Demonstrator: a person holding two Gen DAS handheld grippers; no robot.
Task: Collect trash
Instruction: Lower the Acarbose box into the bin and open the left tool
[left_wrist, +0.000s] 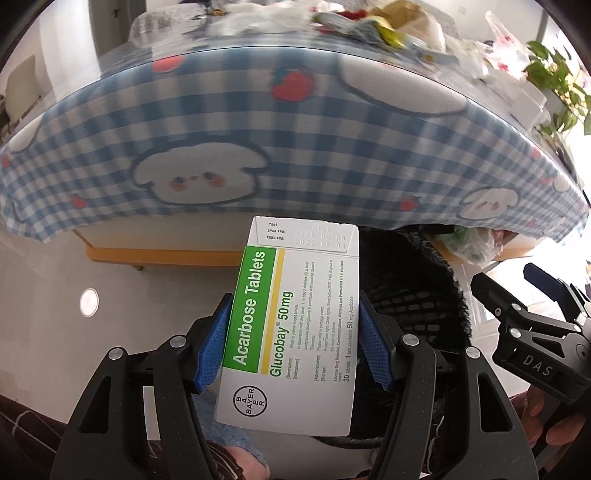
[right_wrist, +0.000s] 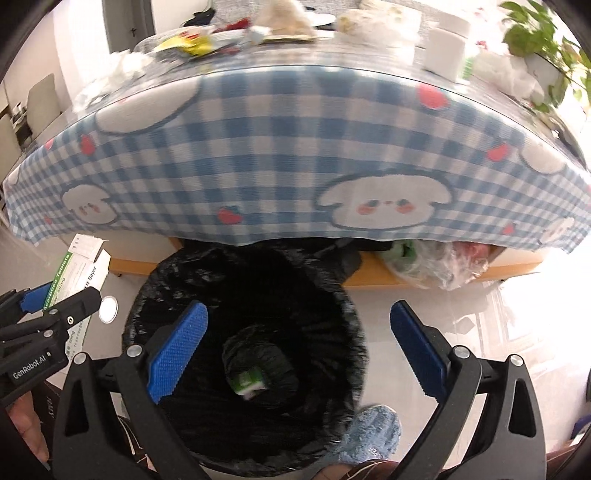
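Observation:
My left gripper (left_wrist: 295, 339) is shut on a white and green tablet box (left_wrist: 291, 332), its blue pads pressed on both long sides. The box hangs above the floor just left of the black-lined bin (left_wrist: 413, 288). In the right wrist view my right gripper (right_wrist: 299, 350) stands open over the bin (right_wrist: 243, 332), nothing between its fingers. A small green and white packet (right_wrist: 251, 382) lies at the bottom of the bin. The left gripper with the box (right_wrist: 79, 269) shows at the left edge there. More trash (right_wrist: 199, 40) litters the table top.
A table with a blue checked cloth (right_wrist: 258, 147) hangs over the bin's far side. Clear plastic bags (right_wrist: 436, 262) sit under the table at right. A potted plant (right_wrist: 532, 33) stands on the table's right end. A foot in a blue slipper (right_wrist: 373, 428) rests against the bin.

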